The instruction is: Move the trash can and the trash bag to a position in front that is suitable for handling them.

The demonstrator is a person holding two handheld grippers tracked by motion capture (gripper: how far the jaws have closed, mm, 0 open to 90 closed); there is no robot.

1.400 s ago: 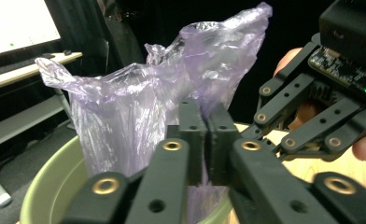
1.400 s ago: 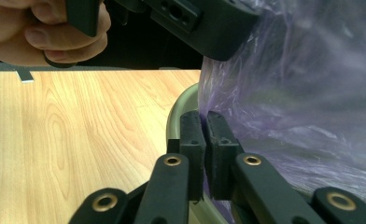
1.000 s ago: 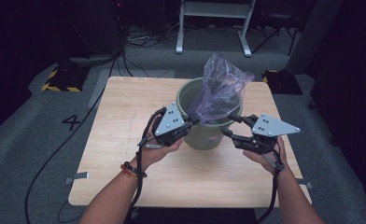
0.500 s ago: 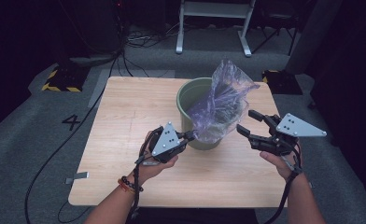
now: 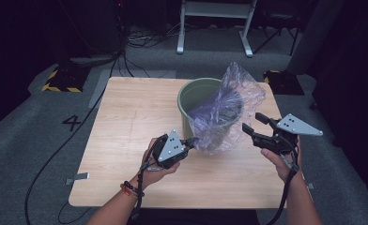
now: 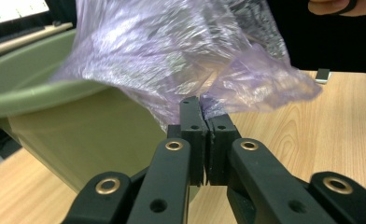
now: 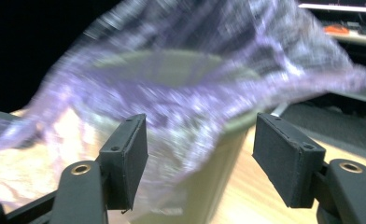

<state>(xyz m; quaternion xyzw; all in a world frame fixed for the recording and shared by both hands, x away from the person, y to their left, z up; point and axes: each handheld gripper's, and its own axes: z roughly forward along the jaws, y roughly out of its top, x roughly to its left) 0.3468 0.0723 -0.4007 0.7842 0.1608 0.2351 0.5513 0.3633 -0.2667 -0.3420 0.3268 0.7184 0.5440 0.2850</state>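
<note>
The purple plastic bag (image 5: 226, 110) sits in the green bin (image 5: 191, 96), and its film is pulled over the bin's near rim and hangs down the outside wall. My left gripper (image 6: 202, 105) has its jaws clenched on the lower edge of this film, low beside the bin. My right gripper (image 7: 200, 158) has just been opening and its jaws are released, with nothing between them, to the right of the bin.

I judge the film light, soft and slippery, easy to tear, so the hem is the best place to hold.

The bottom of the bin is hidden by the film, and in the right gripper view the bag is blurred.
</note>
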